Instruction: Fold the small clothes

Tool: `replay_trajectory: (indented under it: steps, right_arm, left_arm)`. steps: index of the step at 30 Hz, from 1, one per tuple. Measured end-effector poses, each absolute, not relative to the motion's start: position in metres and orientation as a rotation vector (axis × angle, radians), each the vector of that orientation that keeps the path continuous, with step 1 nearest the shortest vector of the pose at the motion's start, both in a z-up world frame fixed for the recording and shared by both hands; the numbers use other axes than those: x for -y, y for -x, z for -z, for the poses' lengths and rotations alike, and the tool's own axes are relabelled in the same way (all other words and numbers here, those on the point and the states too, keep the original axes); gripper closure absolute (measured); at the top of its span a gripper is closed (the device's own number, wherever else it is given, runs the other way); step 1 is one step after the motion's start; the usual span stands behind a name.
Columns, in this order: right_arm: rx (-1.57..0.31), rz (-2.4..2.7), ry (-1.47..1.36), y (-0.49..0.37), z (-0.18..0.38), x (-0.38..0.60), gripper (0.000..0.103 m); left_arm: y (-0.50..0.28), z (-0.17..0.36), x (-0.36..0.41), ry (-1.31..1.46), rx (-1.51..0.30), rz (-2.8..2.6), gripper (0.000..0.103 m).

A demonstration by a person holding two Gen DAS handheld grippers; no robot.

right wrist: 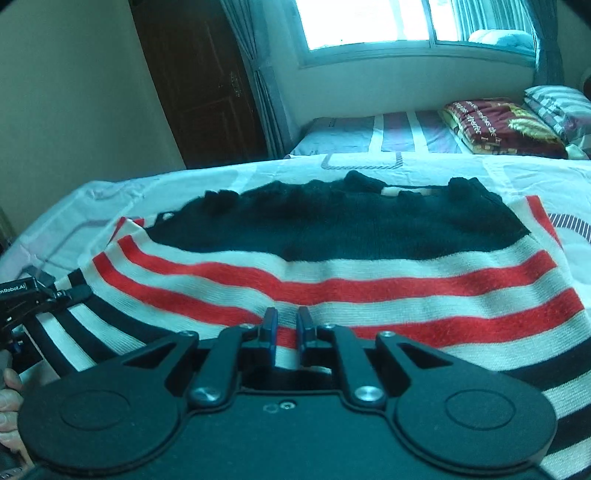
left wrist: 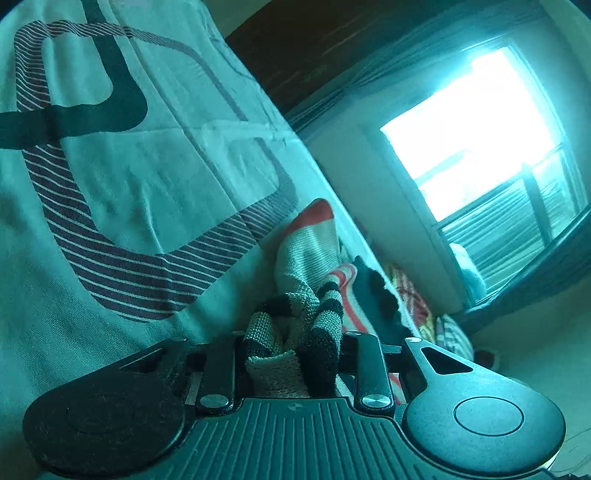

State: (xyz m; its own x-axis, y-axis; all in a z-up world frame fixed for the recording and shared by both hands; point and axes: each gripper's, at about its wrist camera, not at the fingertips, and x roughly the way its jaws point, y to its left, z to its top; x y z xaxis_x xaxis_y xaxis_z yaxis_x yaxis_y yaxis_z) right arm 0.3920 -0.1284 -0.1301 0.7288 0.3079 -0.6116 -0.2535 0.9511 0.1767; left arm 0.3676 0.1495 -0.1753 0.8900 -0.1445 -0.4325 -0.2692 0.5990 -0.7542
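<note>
- The left gripper (left wrist: 291, 354) is clamped on a bunched fold of the striped sweater (right wrist: 332, 280); its black-and-cream knit is wadded between the jaws, presumably so that side can be lifted and carried over
- The right gripper (right wrist: 286, 325) hovers low over the red and white stripes, its blue-tipped fingers (right wrist: 269, 325) drawn close with a narrow gap and no cloth between them, likely ready to pin or pinch the fabric
- The sweater lies spread flat on the bedsheet (right wrist: 110, 199), black part towards the window (right wrist: 365, 22), which gives a flat base for folding
- A folded blanket (right wrist: 502, 125) sits on the far bed, well apart
</note>
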Motion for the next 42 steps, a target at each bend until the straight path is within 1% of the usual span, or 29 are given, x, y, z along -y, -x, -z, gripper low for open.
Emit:
replay_trajectory:
  steps: [2, 6, 10, 13, 16, 17, 18, 19, 20, 21, 22, 23, 25, 26, 27, 28, 29, 30, 33, 37, 39, 42]
  right_arm:
    - [-0.681, -0.308, -0.067, -0.391, 0.132, 0.127, 0.094]
    - [-0.637, -0.308, -0.014, -0.384, 0.139, 0.122, 0.094]
    - [-0.627, -0.295, -0.079, -0.384, 0.142, 0.127, 0.094]
    - [-0.621, -0.283, -0.107, -0.383, 0.142, 0.128, 0.094]
    - [-0.622, -0.276, -0.163, -0.382, 0.143, 0.132, 0.094]
    - [-0.63, -0.277, -0.218, -0.383, 0.143, 0.137, 0.094]
    - [-0.646, -0.29, -0.339, -0.384, 0.142, 0.15, 0.094]
    - [-0.655, -0.296, -0.535, -0.382, 0.144, 0.174, 0.093]
    - [-0.623, -0.27, -0.716, -0.374, 0.146, 0.2, 0.087]
    - [-0.574, -0.231, -0.798, -0.36, 0.144, 0.221, 0.083]
    - [-0.534, -0.2, -0.841, -0.346, 0.14, 0.241, 0.082]
    - [-0.495, -0.179, -0.893, -0.331, 0.137, 0.263, 0.078]
    - [-0.436, -0.107, -0.978, -0.303, 0.132, 0.306, 0.061]
    - [-0.414, -0.059, -1.022, -0.291, 0.13, 0.327, 0.034]
    - [-0.382, -0.031, -1.063, -0.279, 0.128, 0.345, 0.016]
    - [-0.353, -0.034, -1.095, -0.27, 0.126, 0.361, 0.015]
    - [-0.347, -0.043, -1.116, -0.264, 0.123, 0.373, 0.015]
    - [-0.354, -0.056, -1.126, -0.261, 0.119, 0.381, 0.015]
    - [-0.387, -0.158, -1.116, -0.26, 0.108, 0.386, 0.015]
    - [-0.546, -0.273, -1.09, -0.275, 0.109, 0.359, 0.014]
    - [-0.602, -0.286, -1.074, -0.278, 0.114, 0.34, 0.014]
    - [-0.647, -0.285, -1.135, -0.28, 0.13, 0.329, 0.014]
  left_arm:
    - [-0.37, 0.172, -0.148, 0.933, -0.483, -0.071, 0.076]
    - [-0.372, 0.152, -0.144, 0.93, -0.422, -0.003, 0.076]
    - [-0.382, 0.123, -0.133, 0.909, -0.4, 0.112, 0.076]
    - [-0.392, 0.09, -0.109, 0.844, -0.395, 0.249, 0.076]
    - [-0.408, 0.054, -0.067, 0.739, -0.406, 0.372, 0.076]
    - [-0.415, 0.046, -0.051, 0.707, -0.425, 0.403, 0.076]
    - [-0.421, 0.04, -0.034, 0.667, -0.45, 0.431, 0.076]
    - [-0.428, 0.035, -0.013, 0.608, -0.484, 0.454, 0.076]
    - [-0.433, 0.033, 0.007, 0.562, -0.51, 0.465, 0.076]
    - [-0.437, 0.034, 0.027, 0.52, -0.537, 0.479, 0.076]
    - [-0.441, 0.038, 0.047, 0.474, -0.564, 0.496, 0.076]
    - [-0.444, 0.047, 0.073, 0.424, -0.596, 0.51, 0.076]
    - [-0.446, 0.068, 0.113, 0.352, -0.66, 0.533, 0.076]
    - [-0.446, 0.082, 0.137, 0.299, -0.695, 0.55, 0.076]
    - [-0.444, 0.093, 0.155, 0.238, -0.722, 0.552, 0.072]
    - [-0.443, 0.103, 0.172, 0.183, -0.754, 0.552, 0.061]
    - [-0.436, 0.105, 0.182, 0.153, -0.738, 0.58, 0.048]
    - [-0.426, 0.097, 0.188, 0.137, -0.71, 0.628, 0.027]
    - [-0.395, 0.066, 0.176, 0.128, -0.669, 0.686, 0.026]
    - [-0.389, 0.037, 0.1, 0.214, -0.563, 0.584, 0.026]
    - [-0.4, 0.038, 0.053, 0.241, -0.535, 0.435, 0.026]
    - [-0.419, 0.061, 0.004, 0.297, -0.628, 0.331, 0.026]
